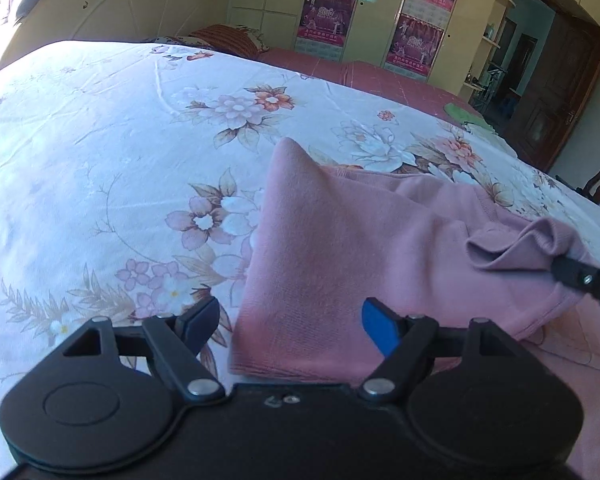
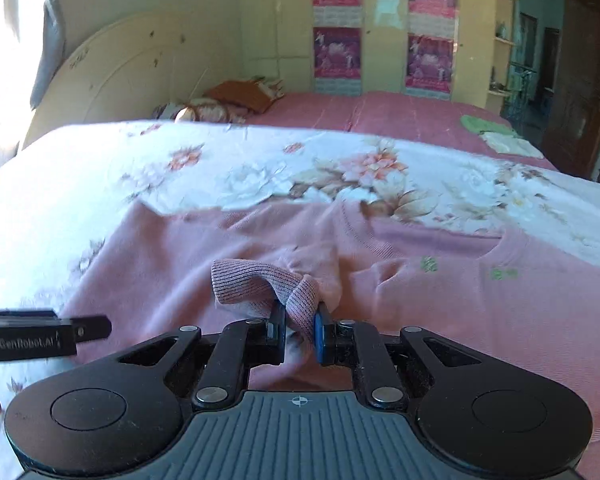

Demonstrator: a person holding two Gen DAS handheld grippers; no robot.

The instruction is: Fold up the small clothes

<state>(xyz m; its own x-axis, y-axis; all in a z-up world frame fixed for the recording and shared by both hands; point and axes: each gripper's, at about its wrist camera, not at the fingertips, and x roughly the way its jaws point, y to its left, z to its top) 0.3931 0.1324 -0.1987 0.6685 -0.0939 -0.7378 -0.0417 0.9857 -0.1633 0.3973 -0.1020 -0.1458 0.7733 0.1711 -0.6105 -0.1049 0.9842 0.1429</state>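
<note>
We see a pink top (image 2: 400, 280) lying on the floral sheet (image 1: 100, 140), its near edge cut off by the frame. Our right gripper (image 2: 300, 332) pinches a ribbed cuff (image 2: 260, 280); the fabric between the pads hides how deep the grip goes. Our left gripper (image 1: 292, 320) stands spread over a folded sleeve (image 1: 320, 240), pads not touching it. The right-wrist view is blurred.

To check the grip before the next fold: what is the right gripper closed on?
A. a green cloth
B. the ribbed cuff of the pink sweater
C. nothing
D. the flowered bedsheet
B: in the right wrist view the right gripper pinches the ribbed cuff of the pink sweater.
</note>
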